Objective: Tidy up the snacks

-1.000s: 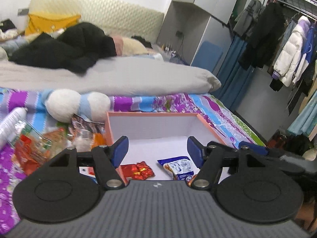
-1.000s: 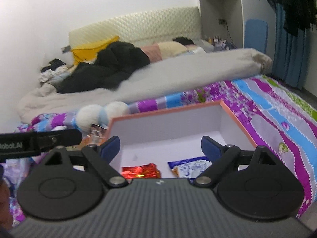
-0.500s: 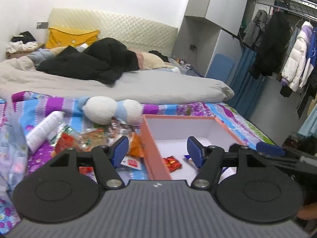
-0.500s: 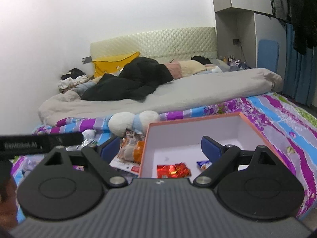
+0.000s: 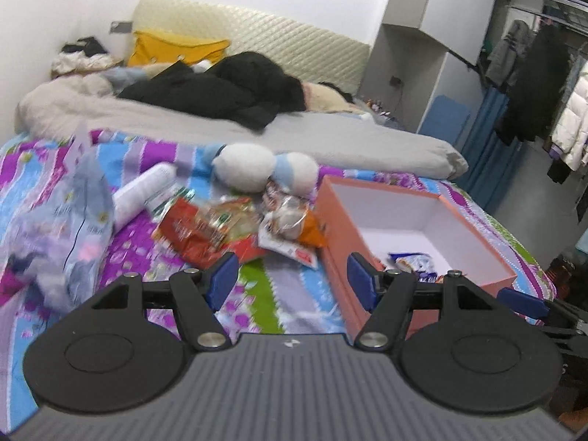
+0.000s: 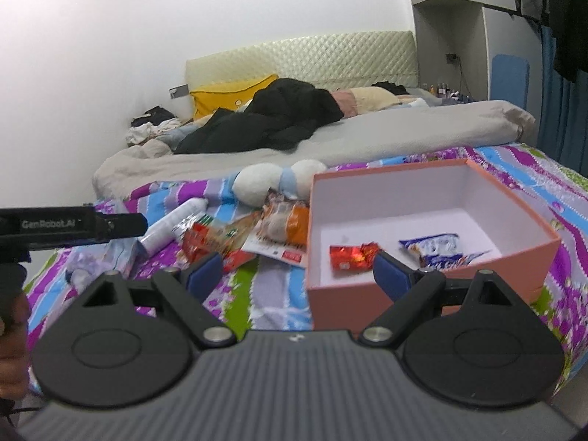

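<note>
An orange box with a white inside sits on the patterned bedspread; it also shows in the left wrist view. Inside lie a red foil snack and a blue-white packet, the latter also in the left wrist view. A pile of loose snacks lies left of the box, also in the right wrist view. My left gripper is open and empty, above the bedspread between pile and box. My right gripper is open and empty near the box's front left corner.
A white plush toy lies behind the snack pile. A white bottle and a pale plastic bag lie at the left. A grey duvet and black clothes cover the far bed. Clothes hang at the right.
Both grippers have pulled back and swung left. The box has shifted right in both views and the snack pile has come into view. Both stay open and empty.
</note>
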`<state>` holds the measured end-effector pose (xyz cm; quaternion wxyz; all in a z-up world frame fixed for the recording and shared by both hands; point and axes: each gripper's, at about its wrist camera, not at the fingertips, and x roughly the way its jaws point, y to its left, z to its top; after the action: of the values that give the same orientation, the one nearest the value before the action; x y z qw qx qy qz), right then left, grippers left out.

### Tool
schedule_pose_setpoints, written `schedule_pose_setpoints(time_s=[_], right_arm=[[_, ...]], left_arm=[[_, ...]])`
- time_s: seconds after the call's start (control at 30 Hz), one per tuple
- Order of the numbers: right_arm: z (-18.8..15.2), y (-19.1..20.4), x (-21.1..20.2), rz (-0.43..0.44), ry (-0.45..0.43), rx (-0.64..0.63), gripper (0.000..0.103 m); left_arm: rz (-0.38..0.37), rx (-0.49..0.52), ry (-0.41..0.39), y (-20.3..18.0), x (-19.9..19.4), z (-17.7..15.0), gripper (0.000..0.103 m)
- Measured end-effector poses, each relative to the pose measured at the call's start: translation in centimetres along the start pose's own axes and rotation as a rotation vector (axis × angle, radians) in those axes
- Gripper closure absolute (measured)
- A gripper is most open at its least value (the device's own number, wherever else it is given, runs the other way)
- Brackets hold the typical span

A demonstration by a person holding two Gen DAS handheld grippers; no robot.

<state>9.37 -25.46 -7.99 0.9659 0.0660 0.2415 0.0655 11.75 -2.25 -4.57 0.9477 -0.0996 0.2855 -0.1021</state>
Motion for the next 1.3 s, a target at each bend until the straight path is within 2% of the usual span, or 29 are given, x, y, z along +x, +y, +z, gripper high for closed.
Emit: schedule_pose_setpoints(time_s=[0.27, 0.47, 0.5, 0.57, 0.6, 0.73, 0.83, 0.93, 1.03, 1.1, 1.3], right_arm=[[-2.5, 2.9, -0.3, 0.023, 0.047, -0.071, 0.013], [-3.2, 3.9, 0.5, 0.02, 0.073, -0.102, 0.014], [-3.2, 3.9, 0.8, 0.018, 0.075, -0.107, 0.014], [-3.2, 4.1, 1.5, 0.014, 0.084, -0.127, 0.024], [-3.2, 4.3, 1.9, 0.013, 0.091, -0.143, 0.024], [-3.3, 5.1, 3.5, 0.009, 0.099, -0.202, 0.03], [-3.1, 5.8, 4.9, 0.007, 0.104, -0.244, 0.032], [-2.8, 6.4, 6.5, 0.007, 0.11, -0.282, 0.039], [-2.7, 6.9, 8.1, 0.01, 0.111, -0.31, 0.04], [-2.6, 7.4, 9.5, 0.012, 0.12, -0.331, 0.046], [-3.1, 8.3, 14.3, 0.009, 0.161, -0.393, 0.052]], left_arm=[[0.037, -0.058, 0.064, 2.4, -0.3, -3.3, 0.032], [0.051, -0.129, 0.089, 4.2, 1.0, -4.0, 0.032], [0.052, -0.139, 0.09, 4.5, 1.3, -3.9, 0.032], [0.054, -0.157, 0.093, 5.1, 2.0, -3.9, 0.032], [0.057, -0.166, 0.095, 5.4, 2.5, -3.9, 0.03], [0.06, -0.2, 0.105, 6.2, 4.9, -3.9, 0.025], [0.063, -0.237, 0.12, 6.9, 7.2, -3.8, 0.025], [0.054, -0.269, 0.139, 7.5, 9.2, -3.8, 0.025], [0.056, -0.291, 0.15, 8.1, 11.3, -3.5, 0.025], [0.058, -0.3, 0.155, 8.6, 12.7, -3.2, 0.025], [0.077, -0.342, 0.178, 10.7, 17.2, -2.7, 0.025]])
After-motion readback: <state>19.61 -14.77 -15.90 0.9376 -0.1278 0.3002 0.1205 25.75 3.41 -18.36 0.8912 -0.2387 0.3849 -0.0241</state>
